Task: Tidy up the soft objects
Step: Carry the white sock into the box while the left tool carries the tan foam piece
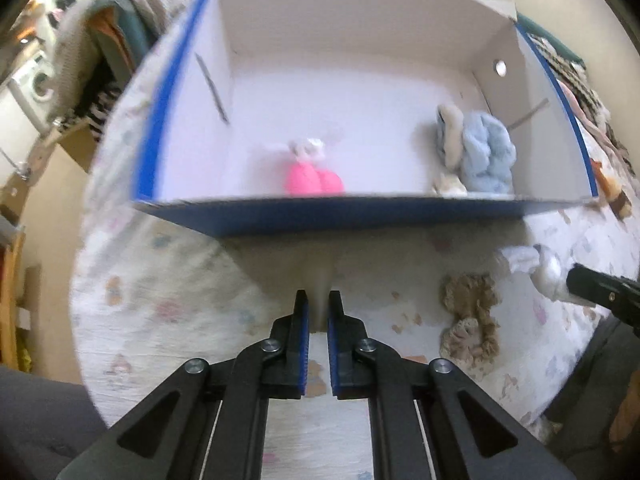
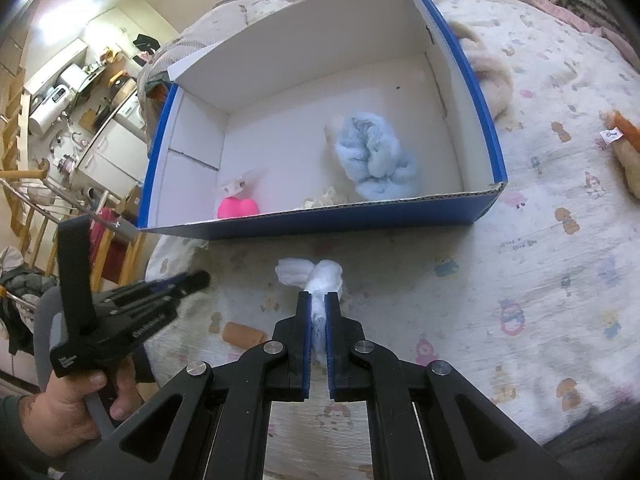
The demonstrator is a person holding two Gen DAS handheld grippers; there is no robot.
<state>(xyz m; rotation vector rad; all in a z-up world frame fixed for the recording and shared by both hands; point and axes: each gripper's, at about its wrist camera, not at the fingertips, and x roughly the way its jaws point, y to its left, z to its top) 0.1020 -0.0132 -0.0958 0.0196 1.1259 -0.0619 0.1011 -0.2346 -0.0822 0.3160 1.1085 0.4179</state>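
- Done: a pink toy [image 2: 237, 207] and a blue fluffy cloth [image 2: 374, 160] lie inside the blue box [image 2: 320, 222], mid-frame.
- Left: the right gripper [image 2: 318, 304] pinches a white soft toy [image 2: 310, 274] just below the box; a tan frilly piece [image 1: 472, 316] waits lower right.
- The left gripper [image 1: 318, 300] is pressed together, empty.
- The cream item under the blue cloth is hard to identify.
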